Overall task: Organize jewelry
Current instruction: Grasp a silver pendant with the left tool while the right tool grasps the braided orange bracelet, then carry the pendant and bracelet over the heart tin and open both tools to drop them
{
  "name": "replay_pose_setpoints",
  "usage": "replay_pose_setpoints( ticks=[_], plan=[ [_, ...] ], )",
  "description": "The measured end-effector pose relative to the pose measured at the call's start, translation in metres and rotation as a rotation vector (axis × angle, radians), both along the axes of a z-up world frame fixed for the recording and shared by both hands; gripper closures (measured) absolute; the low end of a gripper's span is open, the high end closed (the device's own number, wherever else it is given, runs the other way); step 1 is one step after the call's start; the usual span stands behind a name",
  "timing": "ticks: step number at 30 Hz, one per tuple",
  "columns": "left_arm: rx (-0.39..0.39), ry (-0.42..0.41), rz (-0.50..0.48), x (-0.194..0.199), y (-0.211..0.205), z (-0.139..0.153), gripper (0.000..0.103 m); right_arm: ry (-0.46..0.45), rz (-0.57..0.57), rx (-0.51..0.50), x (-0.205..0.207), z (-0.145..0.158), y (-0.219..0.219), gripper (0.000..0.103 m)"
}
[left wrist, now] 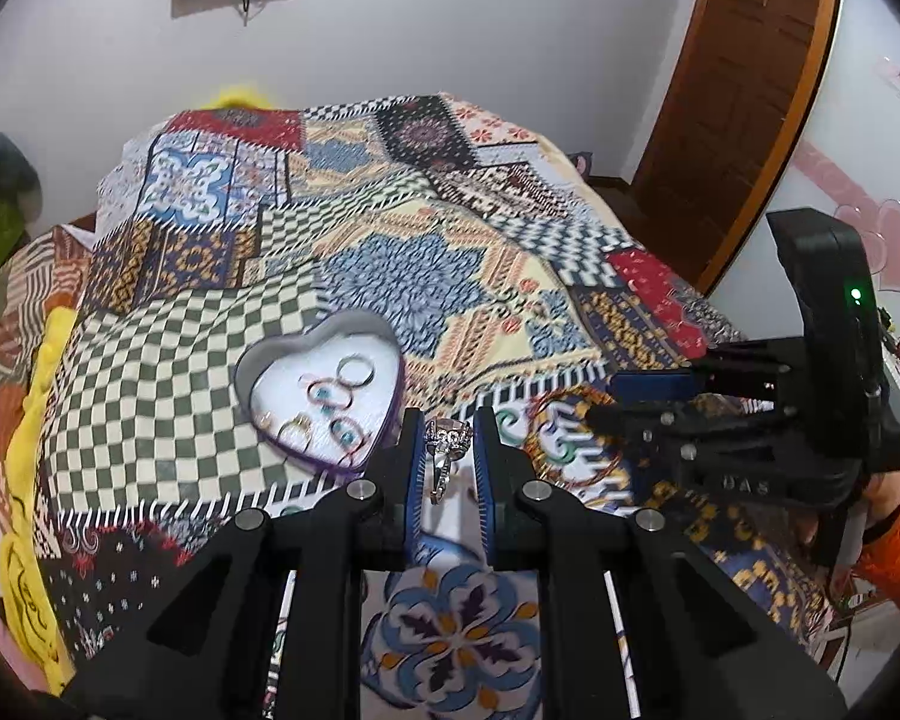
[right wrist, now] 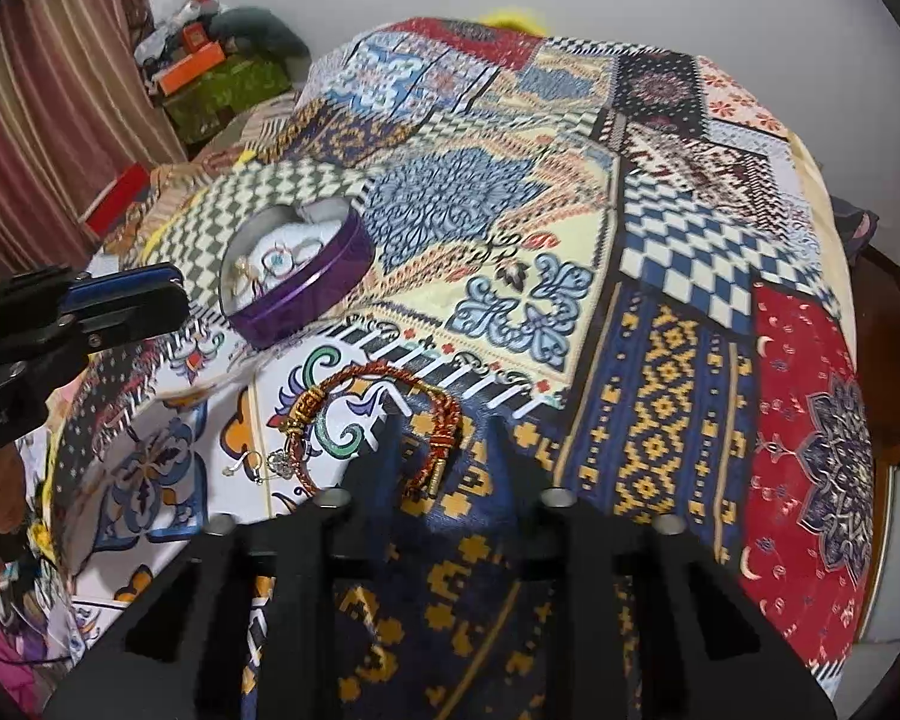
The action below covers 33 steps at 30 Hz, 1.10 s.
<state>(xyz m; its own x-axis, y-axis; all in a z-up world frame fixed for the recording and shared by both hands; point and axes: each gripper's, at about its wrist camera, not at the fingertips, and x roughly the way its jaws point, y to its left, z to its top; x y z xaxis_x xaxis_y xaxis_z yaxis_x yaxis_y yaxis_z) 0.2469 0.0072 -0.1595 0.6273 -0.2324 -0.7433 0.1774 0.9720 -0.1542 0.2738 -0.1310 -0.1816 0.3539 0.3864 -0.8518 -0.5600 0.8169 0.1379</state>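
Note:
My left gripper [left wrist: 448, 429] is shut on a silver ring with a large stone [left wrist: 447, 438], held just right of the purple heart-shaped tin [left wrist: 324, 384]. The tin holds several rings and earrings. It also shows in the right wrist view [right wrist: 306, 300]. My right gripper [right wrist: 444, 426] is open over a red and gold braided bracelet [right wrist: 378, 420] lying on the patchwork bedspread; its right end lies between the fingers. A small silver earring [right wrist: 267, 465] lies left of the bracelet. The right gripper shows in the left wrist view [left wrist: 660, 402], the left gripper in the right wrist view [right wrist: 120, 294].
A patchwork bedspread [left wrist: 426, 264] covers the bed. A yellow cloth [left wrist: 36, 450] runs along its left edge. A wooden door [left wrist: 744, 96] stands at the far right. Boxes and clutter [right wrist: 210, 72] sit by a striped curtain [right wrist: 60, 90] at the far left.

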Motion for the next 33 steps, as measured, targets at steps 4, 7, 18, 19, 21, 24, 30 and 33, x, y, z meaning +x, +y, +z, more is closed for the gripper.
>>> replay_pose_setpoints(
  ticks=[4, 7, 18, 19, 21, 24, 30, 33],
  plan=[
    [0.006, 0.003, 0.004, -0.005, 0.002, -0.006, 0.088, -0.038, 0.006, -0.027, -0.004, -0.001, 0.004, 0.096],
    [-0.001, 0.001, 0.005, -0.009, 0.004, -0.006, 0.088, -0.060, 0.014, -0.029, -0.009, 0.005, 0.006, 0.096],
    [-0.007, -0.022, 0.024, -0.021, 0.012, 0.003, 0.088, -0.141, -0.008, 0.035, -0.016, 0.047, 0.004, 0.096],
    [-0.006, -0.025, 0.027, -0.022, 0.013, 0.005, 0.088, -0.146, -0.009, 0.035, -0.016, 0.049, 0.005, 0.096],
    [-0.006, -0.030, 0.032, -0.024, 0.016, 0.007, 0.088, -0.160, -0.009, 0.036, -0.018, 0.055, 0.007, 0.096],
    [-0.003, -0.041, 0.043, -0.027, 0.020, 0.011, 0.088, -0.174, -0.008, 0.042, -0.020, 0.061, 0.011, 0.096],
    [0.003, -0.062, 0.065, -0.029, 0.031, 0.019, 0.088, -0.202, 0.000, 0.063, -0.019, 0.070, 0.025, 0.096],
    [0.002, -0.072, 0.078, -0.029, 0.038, 0.023, 0.088, -0.203, 0.004, 0.081, -0.015, 0.072, 0.034, 0.096]
  ],
)
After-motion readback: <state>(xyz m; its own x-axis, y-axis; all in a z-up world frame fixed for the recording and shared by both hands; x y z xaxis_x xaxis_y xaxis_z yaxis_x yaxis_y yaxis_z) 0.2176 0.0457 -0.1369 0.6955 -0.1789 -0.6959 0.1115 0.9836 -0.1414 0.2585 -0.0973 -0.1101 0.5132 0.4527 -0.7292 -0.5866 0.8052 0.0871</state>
